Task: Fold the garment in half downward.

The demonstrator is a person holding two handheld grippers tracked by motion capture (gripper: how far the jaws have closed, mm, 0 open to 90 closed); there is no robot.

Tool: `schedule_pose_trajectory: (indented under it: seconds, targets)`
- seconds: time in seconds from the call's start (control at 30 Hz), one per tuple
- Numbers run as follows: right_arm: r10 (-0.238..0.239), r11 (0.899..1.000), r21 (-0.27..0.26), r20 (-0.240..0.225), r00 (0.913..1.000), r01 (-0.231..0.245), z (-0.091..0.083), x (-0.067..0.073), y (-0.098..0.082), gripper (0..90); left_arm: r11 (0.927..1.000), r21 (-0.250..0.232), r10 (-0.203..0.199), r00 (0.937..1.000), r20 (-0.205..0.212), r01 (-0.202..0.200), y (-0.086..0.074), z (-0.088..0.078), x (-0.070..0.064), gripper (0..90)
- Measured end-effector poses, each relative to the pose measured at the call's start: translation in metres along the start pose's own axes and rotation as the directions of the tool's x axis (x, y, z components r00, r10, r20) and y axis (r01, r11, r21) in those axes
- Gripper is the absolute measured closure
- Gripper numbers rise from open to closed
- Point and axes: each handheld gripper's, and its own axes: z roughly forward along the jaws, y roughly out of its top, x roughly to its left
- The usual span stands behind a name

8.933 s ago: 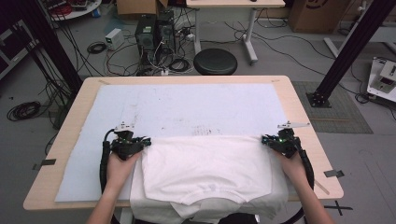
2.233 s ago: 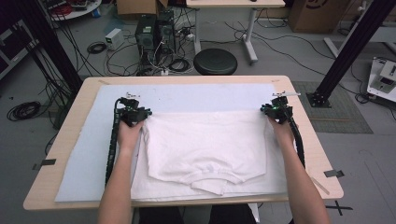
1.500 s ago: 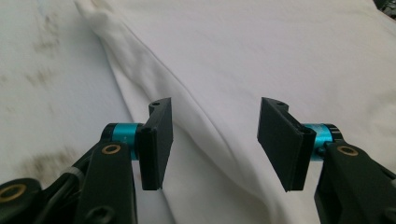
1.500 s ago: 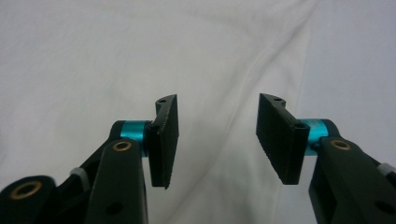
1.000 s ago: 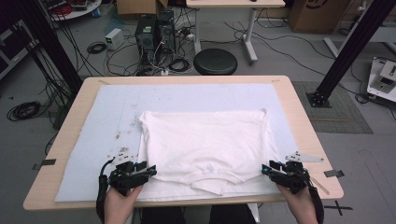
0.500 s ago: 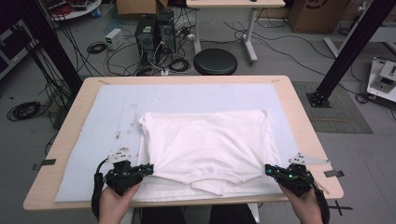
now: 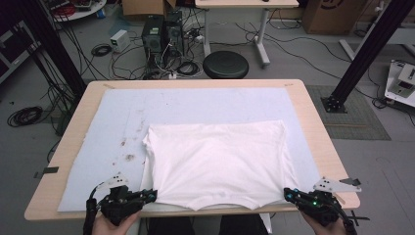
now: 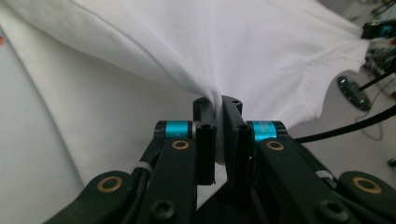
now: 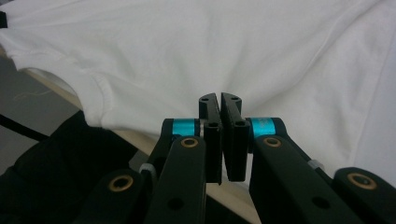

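Left gripper (image 8: pixel 217 105) low in frame, black jaws nearly together and pinching a fold of white T-shirt (image 8: pixel 196 51). Jaws just closed onto it, cloth caught between the pads and drawn into creases toward the tips. Ribbed hem (image 8: pixel 312 88) curving at right. Pale blue mat (image 8: pixel 28 154) under the cloth at left. Other gripper (image 8: pixel 379 31) far off at upper right, black cable (image 8: pixel 348 127) trailing below.

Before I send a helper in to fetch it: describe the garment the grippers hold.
On the wooden table lies a pale blue mat. Spread on its near half is the white T-shirt, folded, the one cloth item there, pinched at both near corners.
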Motion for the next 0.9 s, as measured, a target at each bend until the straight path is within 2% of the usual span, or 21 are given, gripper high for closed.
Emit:
schedule_pose_trajectory:
  seconds: [0.1, 0.17, 0.27, 0.37, 0.4, 0.47, 0.5, 0.53, 0.63, 0.7, 0.73, 0.8, 0.83, 0.9]
  targets:
    - [-0.033, 0.999, 0.028, 0.021, 0.9992, 0.032, 0.005, 0.003, -0.006, 87.6, 0.9989, 0.035, 0.034, 0.9985, -0.042, -0.032, -0.004, 0.007, -0.001, 83.8]
    - [-0.039, 0.998, 0.052, 0.032, 0.9987, 0.037, 0.009, 0.003, -0.008, 82.2, 0.9975, 0.054, 0.049, 0.9963, -0.071, -0.045, -0.004, 0.01, 0.0, 80.6]
    - [-0.051, 0.998, 0.045, 0.06, 0.9969, 0.048, 0.009, 0.001, -0.007, 73.6, 0.9985, 0.039, 0.043, 0.9931, -0.109, -0.039, -0.001, 0.009, 0.003, 65.5]
    - [-0.054, 0.999, 0.008, 0.109, 0.9926, 0.054, 0.004, -0.005, 0.002, 69.4, 0.998, 0.011, 0.063, 0.9845, -0.164, -0.062, 0.011, 0.007, 0.01, 56.2]
    - [-0.052, 0.999, -0.003, 0.127, 0.9905, 0.053, 0.003, -0.008, 0.007, 67.4, 0.9979, -0.001, 0.063, 0.9817, -0.18, -0.064, 0.016, 0.007, 0.013, 54.2]
    - [-0.063, 0.998, -0.02, 0.167, 0.9839, 0.067, 0.004, -0.016, 0.017, 67.0, 0.9963, -0.016, 0.079, 0.9705, -0.228, -0.085, 0.029, 0.009, 0.019, 52.0]
    - [-0.064, 0.997, -0.028, 0.185, 0.9805, 0.071, 0.006, -0.02, 0.023, 66.1, 0.9961, -0.021, 0.078, 0.9681, -0.238, -0.085, 0.036, 0.01, 0.024, 51.9]
    - [-0.068, 0.997, -0.033, 0.202, 0.9771, 0.076, 0.008, -0.025, 0.03, 66.1, 0.9969, -0.028, 0.065, 0.9695, -0.236, -0.074, 0.043, 0.01, 0.027, 51.8]
    - [-0.047, 0.997, -0.045, 0.218, 0.9748, 0.059, 0.012, -0.039, 0.048, 62.5, 0.9954, -0.069, 0.048, 0.9692, -0.241, -0.067, 0.058, 0.006, 0.035, 50.7]
    - [-0.042, 0.997, -0.056, 0.226, 0.9732, 0.056, 0.014, -0.047, 0.058, 60.7, 0.9935, -0.088, 0.048, 0.9644, -0.26, -0.073, 0.067, 0.006, 0.041, 48.9]
    - [-0.039, 0.997, -0.062, 0.234, 0.9715, 0.055, 0.017, -0.052, 0.063, 59.7, 0.9932, -0.095, 0.04, 0.9623, -0.269, -0.068, 0.072, 0.008, 0.046, 47.3]
    - [-0.024, 0.997, -0.069, 0.246, 0.9689, 0.043, 0.024, -0.062, 0.073, 58.0, 0.9922, -0.104, 0.039, 0.9623, -0.269, -0.069, 0.083, 0.016, 0.059, 46.2]
    - [-0.014, 0.997, -0.067, 0.256, 0.9666, 0.032, 0.029, -0.067, 0.079, 56.5, 0.993, -0.097, 0.038, 0.96, -0.277, -0.067, 0.089, 0.022, 0.067, 46.2]
    - [0.009, 0.997, -0.072, 0.263, 0.9648, 0.011, 0.038, -0.08, 0.091, 55.9, 0.9931, -0.108, 0.014, 0.957, -0.29, -0.047, 0.099, 0.034, 0.084, 46.2]
